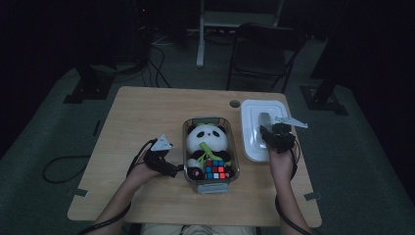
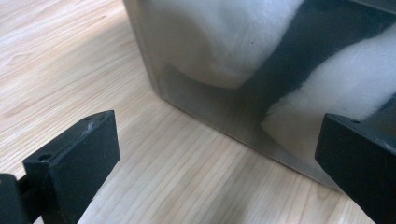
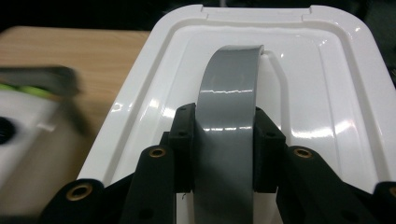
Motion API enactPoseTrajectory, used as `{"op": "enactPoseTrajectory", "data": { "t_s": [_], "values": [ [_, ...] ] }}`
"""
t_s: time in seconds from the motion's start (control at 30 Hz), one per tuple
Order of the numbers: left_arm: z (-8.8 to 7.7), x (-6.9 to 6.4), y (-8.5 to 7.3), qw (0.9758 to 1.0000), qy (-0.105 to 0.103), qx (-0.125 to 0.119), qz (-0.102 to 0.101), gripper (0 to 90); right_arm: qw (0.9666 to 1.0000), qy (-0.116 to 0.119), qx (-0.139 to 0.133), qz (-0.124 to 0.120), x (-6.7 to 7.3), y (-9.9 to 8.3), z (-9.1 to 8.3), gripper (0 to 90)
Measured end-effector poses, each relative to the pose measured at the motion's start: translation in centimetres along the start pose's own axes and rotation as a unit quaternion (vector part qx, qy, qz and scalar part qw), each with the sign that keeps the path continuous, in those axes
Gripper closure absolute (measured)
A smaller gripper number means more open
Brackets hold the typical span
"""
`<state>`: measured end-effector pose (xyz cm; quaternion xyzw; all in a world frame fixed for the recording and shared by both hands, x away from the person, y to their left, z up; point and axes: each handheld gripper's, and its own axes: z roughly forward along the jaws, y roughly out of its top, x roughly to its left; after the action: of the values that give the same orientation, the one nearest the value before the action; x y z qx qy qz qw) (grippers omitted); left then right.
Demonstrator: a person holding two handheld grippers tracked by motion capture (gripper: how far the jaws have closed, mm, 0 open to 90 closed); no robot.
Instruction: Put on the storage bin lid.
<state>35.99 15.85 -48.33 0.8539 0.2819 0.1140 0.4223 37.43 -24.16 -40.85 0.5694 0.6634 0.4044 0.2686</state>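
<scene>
A clear plastic box (image 1: 186, 147) stands mid-table and holds a panda plush (image 1: 208, 139) and a colourful cube (image 1: 218, 169). To its right lies a white lid (image 1: 254, 142) with a grey arched handle (image 1: 265, 119). My right gripper (image 1: 271, 134) is shut on that handle (image 3: 231, 84), with its pads pressed on both sides at the right gripper (image 3: 223, 144). Whether the lid (image 3: 317, 93) rests on the table I cannot tell. My left gripper (image 1: 176, 169) stands open beside the box's left wall (image 2: 205, 102), with the left gripper (image 2: 217, 140) holding nothing and the plush (image 2: 224, 37) showing through the wall.
A round cable hole (image 1: 235, 104) sits in the wooden table (image 1: 142, 112) behind the box. A folding chair (image 1: 264, 49) and a stand leg (image 1: 200, 34) are on the floor beyond the far edge. Cables trail from both grippers.
</scene>
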Motion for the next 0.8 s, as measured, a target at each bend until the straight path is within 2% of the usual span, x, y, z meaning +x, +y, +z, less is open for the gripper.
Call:
{"op": "enactPoseTrajectory", "data": {
  "t_s": [0.23,0.37,0.5,0.6,0.8],
  "values": [
    [1.3,-1.1,1.0,0.9997,-0.015,0.009,0.016,0.6,0.9984,0.048,-0.021,-0.024,2.5,1.7,-2.3,67.8],
    [2.3,-1.9,1.6,0.9994,-0.025,0.01,0.022,0.5,0.995,0.091,-0.03,-0.028,3.8,2.4,-3.6,67.8],
    [3.2,-2.7,2.4,0.9988,-0.032,0.014,0.033,0.5,0.9905,0.128,-0.019,-0.046,5.8,2.2,-4.2,67.8],
    [3.4,-3.0,2.6,0.9988,-0.034,0.013,0.033,0.5,0.9863,0.156,-0.003,-0.054,7.1,1.8,-4.1,67.8],
    [2.7,-2.3,2.3,0.9997,-0.012,0.01,0.017,0.6,0.9788,0.189,0.037,-0.07,9.5,0.6,-2.8,67.8]
  ]
}}
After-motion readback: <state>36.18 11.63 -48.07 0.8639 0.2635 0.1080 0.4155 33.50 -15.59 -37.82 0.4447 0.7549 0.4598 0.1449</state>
